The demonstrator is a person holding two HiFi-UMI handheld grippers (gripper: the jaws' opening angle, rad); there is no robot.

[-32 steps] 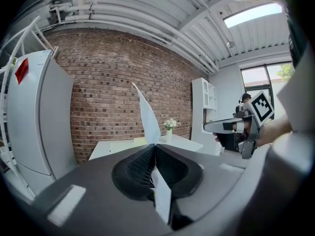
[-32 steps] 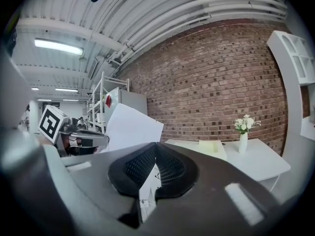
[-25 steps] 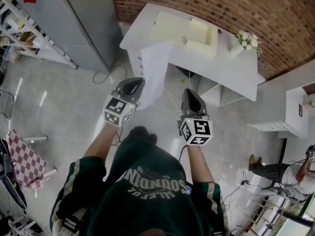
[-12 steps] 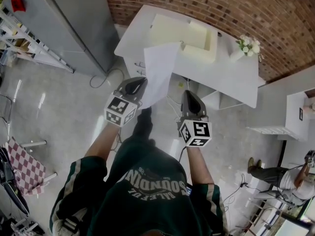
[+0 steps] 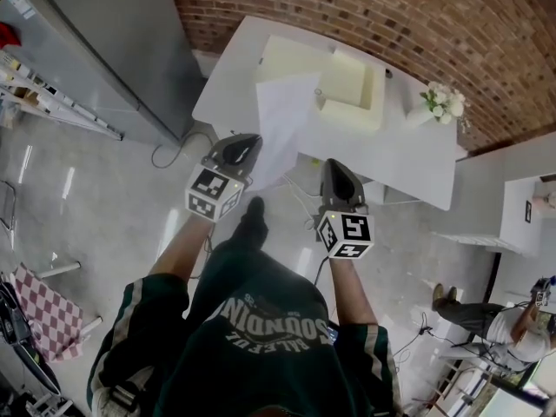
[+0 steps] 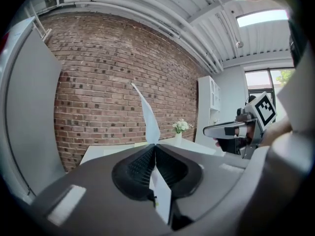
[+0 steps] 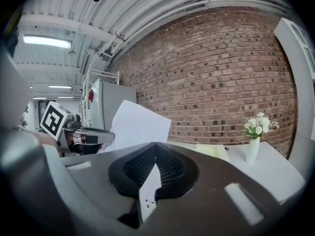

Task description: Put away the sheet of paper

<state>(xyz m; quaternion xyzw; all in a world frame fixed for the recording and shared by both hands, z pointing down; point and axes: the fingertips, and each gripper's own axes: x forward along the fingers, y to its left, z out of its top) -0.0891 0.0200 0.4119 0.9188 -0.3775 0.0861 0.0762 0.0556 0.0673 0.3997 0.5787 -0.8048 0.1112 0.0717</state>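
A grey cabinet [image 5: 113, 42] stands off the left edge of the white surface [image 5: 408, 150]. A cream open box [image 5: 343, 81] sits toward its far edge and a vase of flowers [image 5: 439, 102] near its far right corner. My left hand-held gripper [image 6: 155, 146] is clamped on the near end of the sheet of paper [image 5: 282, 120], which stands on edge, its long axis running ahead and up from the jaws toward the surface's left end. My right hand-held gripper [image 7: 155, 145] is closed on nothing, to the right of the sheet and apart from it.

A thin, matt white paper sheet [image 5: 282, 124] sits between ribbed, matt black fingers [image 6: 140, 166]. Beyond them are a smooth white bench [image 5: 417, 150], a rough red brick wall [image 5: 391, 16] and a glossy grey floor [image 5: 104, 207].
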